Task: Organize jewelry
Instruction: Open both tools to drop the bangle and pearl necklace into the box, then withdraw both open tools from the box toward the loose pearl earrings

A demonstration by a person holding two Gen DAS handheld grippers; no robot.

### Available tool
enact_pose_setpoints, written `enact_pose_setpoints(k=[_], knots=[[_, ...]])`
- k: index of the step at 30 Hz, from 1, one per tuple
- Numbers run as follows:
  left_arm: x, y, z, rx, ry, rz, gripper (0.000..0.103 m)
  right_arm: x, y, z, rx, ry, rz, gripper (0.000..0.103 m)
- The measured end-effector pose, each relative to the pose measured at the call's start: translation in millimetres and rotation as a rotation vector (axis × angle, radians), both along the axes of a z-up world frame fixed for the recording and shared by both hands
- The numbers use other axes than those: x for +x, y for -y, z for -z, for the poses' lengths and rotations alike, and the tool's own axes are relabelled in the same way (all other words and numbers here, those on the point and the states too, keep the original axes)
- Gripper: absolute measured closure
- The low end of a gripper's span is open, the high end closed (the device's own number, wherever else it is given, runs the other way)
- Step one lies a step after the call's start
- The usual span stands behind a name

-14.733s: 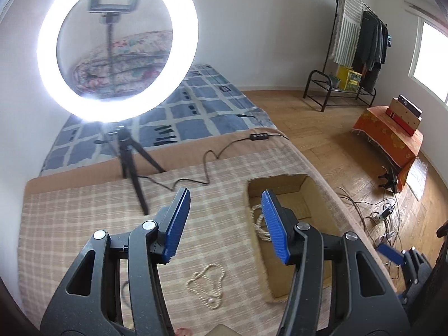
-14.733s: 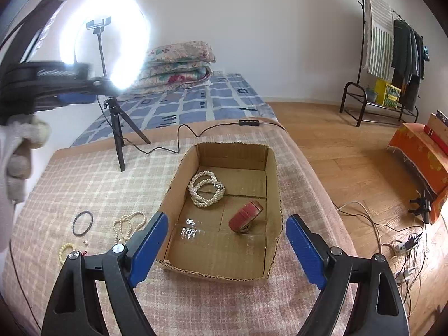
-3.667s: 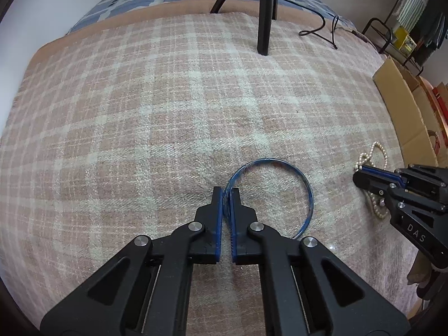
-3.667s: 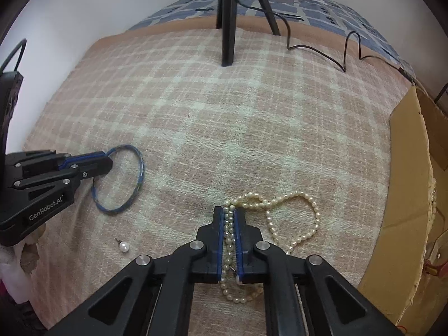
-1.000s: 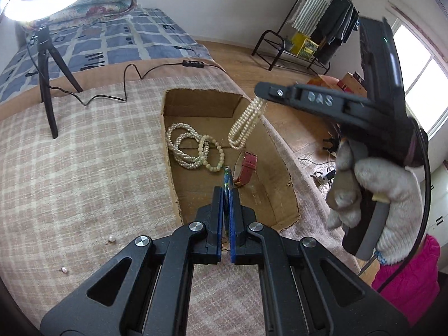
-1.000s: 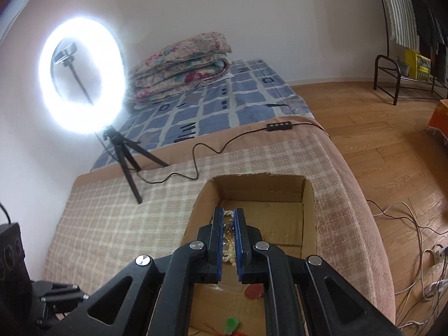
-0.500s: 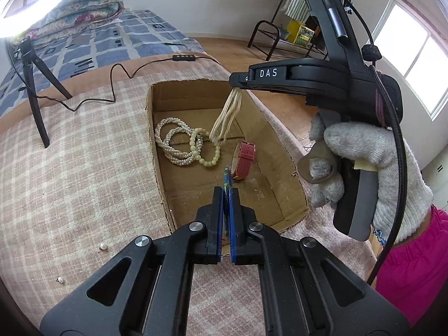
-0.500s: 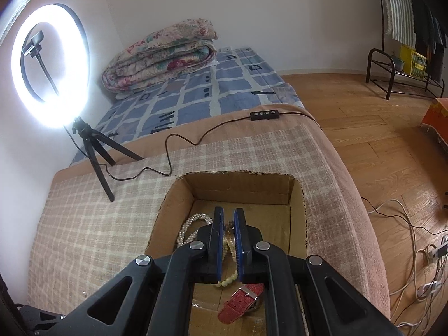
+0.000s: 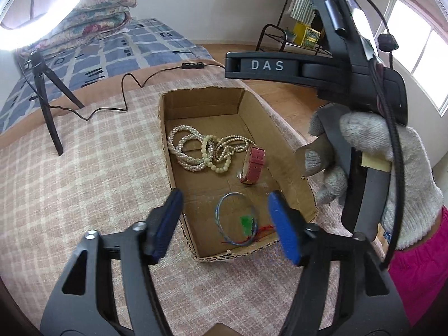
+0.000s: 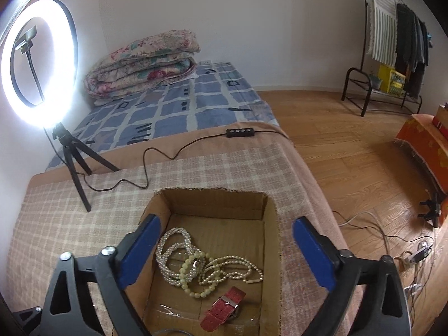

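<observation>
An open cardboard box (image 9: 168, 151) (image 10: 271, 240) sits on the plaid blanket. Inside lie pearl necklaces (image 9: 190, 151) (image 10: 179, 254), a pale bead bracelet (image 9: 218, 165) (image 10: 196, 277), a red watch (image 9: 253, 165) (image 10: 224, 308), a thin blue bangle (image 9: 236, 218) and a small green piece (image 9: 246, 224). My left gripper (image 9: 226, 224) is open and empty above the box's near end, over the bangle. My right gripper (image 10: 226, 254) is open and empty above the pearls; in the left wrist view its body (image 9: 280, 64) hangs over the box's right side.
A ring light on a black tripod (image 10: 72, 156) (image 9: 47, 106) stands on the blanket at the back left, its cable (image 10: 168, 151) running to a controller. A folded quilt (image 10: 142, 64) lies beyond. The bed's right edge drops to a wooden floor (image 10: 350, 145) with cables.
Both grippers have opened. The blue bangle has dropped from the left gripper into the box's near end. The pearl necklace has dropped from the right gripper onto the pearls in the box.
</observation>
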State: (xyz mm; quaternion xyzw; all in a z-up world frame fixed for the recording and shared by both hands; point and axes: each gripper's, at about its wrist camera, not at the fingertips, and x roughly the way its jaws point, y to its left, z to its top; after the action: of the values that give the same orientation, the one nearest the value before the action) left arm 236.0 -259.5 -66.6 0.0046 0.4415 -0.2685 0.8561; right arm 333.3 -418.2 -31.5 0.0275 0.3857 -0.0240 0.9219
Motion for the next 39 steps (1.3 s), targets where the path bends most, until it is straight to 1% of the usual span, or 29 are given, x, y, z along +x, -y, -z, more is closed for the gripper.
enact_pose_setpoints(k=[3,13,17,21,28,39], knots=[[-2,-1,-1,0.013,0.002,0.002,0.035,-2,1,-4,-0.014,-0.002,0.009,0.000],[-14,-11,-15,-0.002,0.022,-0.004,0.034,-14,-3,-25,-0.045,0.019,0.021,0.000],[-22,-17,-19,0.005,0.031,-0.003,0.034,-20,-9,-34,-0.059,0.028,0.015,0.000],[-29,-28,-24,0.013,0.044,-0.014,0.034,-28,-13,-42,-0.067,0.038,0.015,0.000],[-40,-55,-31,0.030,0.074,-0.041,0.034,-39,-20,-51,-0.044,0.054,0.010,0.000],[-45,-97,-25,0.052,0.065,-0.080,0.034,-64,-53,-56,-0.091,0.064,-0.066,0.000]])
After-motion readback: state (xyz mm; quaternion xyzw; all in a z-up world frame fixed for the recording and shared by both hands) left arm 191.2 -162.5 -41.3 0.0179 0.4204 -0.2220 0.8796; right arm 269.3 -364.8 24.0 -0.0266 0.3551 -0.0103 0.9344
